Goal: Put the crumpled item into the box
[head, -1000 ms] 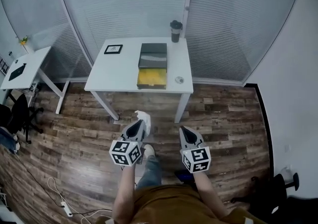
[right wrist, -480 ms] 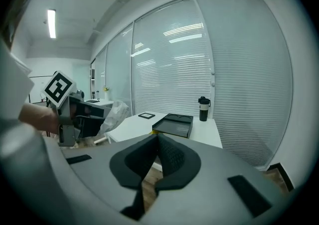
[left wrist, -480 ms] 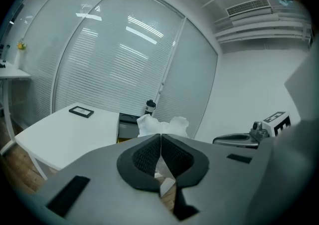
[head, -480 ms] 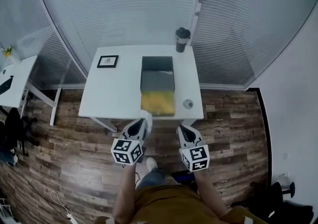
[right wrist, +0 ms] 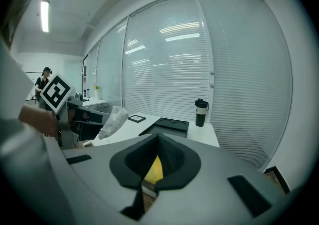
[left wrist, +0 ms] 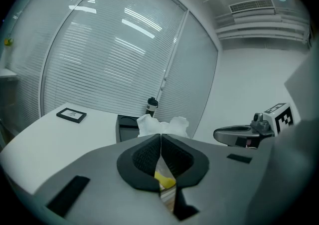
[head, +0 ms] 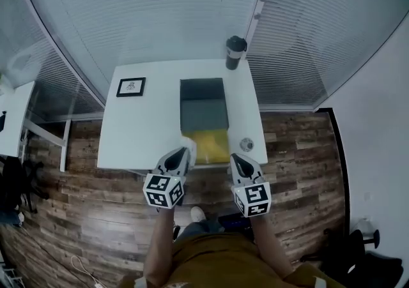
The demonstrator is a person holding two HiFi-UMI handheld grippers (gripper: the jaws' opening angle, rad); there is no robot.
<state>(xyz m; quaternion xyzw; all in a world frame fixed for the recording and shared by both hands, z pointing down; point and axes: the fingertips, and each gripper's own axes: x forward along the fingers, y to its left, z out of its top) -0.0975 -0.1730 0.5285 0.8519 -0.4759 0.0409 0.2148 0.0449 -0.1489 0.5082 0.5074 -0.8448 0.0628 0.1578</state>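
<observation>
Two grippers out front, low in the head view, toward 6 o'clock of the white table. Left gripper clamped on the crumpled white item, jaws pressed together with the wad bulging past the tips at 12 o'clock of them in the left gripper view. Held up off the table, at the 7 o'clock corner of the box, right by its yellow near end. Right gripper at the box's 5 o'clock corner, jaws closed on nothing, only yellow glimpsed through the slit below. Box lying open mid-table, dark end toward 12 o'clock. Dark tumbler upright at 1 o'clock of the box, framed picture flat at 10 o'clock, small round object at 4 o'clock. Wooden floor below.
</observation>
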